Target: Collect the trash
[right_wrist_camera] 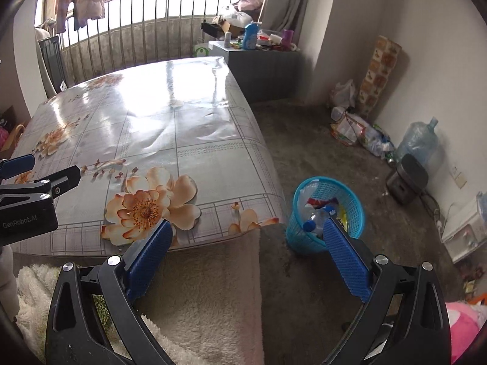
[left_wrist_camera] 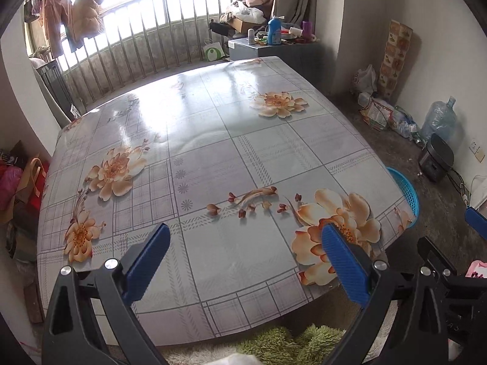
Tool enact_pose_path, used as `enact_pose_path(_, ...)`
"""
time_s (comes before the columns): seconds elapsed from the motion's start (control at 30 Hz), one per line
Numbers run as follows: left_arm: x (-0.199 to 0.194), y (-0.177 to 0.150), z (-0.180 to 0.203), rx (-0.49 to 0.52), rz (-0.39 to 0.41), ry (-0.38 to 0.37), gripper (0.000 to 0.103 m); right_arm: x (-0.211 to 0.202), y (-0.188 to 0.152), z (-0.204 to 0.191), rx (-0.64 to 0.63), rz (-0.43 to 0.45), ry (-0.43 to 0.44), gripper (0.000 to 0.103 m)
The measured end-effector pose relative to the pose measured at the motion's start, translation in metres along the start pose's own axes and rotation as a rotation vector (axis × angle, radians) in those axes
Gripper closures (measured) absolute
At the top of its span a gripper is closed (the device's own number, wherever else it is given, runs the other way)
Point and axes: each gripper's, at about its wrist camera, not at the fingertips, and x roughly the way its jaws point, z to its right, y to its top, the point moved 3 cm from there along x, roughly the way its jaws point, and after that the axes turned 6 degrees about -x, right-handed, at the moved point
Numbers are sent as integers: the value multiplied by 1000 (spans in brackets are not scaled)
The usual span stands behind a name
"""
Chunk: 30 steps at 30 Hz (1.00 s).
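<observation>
A blue mesh waste basket (right_wrist_camera: pixel 354 213) stands on the floor by the table's near right corner; inside lie a clear plastic bottle with a blue cap (right_wrist_camera: pixel 315 217) and coloured wrappers. Only its rim (left_wrist_camera: pixel 406 187) shows past the table edge in the left wrist view. My right gripper (right_wrist_camera: pixel 245 232) hovers open and empty between the table corner and the basket. My left gripper (left_wrist_camera: pixel 245 237) is open and empty above the near part of the flowered tablecloth (left_wrist_camera: pixel 213 140). The right gripper (left_wrist_camera: pixel 474 222) shows at the right edge of the left wrist view, the left gripper (right_wrist_camera: pixel 45 170) at the left of the right wrist view.
A cream fleece blanket (right_wrist_camera: pixel 210 292) lies below the grippers. Along the right wall sit a pile of bags and bottles (right_wrist_camera: pixel 362 133), a large water jug (right_wrist_camera: pixel 421 140), a dark appliance (right_wrist_camera: pixel 408 179) and a white drawer unit (right_wrist_camera: pixel 465 231). A cluttered grey cabinet (right_wrist_camera: pixel 258 60) stands behind the table.
</observation>
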Motion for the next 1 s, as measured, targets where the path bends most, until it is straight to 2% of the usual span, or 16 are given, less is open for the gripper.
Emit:
enact_pose_path(0.37,16,1,14,29,-44,24,6,16,-8,20,26,-75,-15,8)
enact_pose_path(1.0,16,-5,24,79,-56,14,6,16,-9,31,51,-92,-43,8)
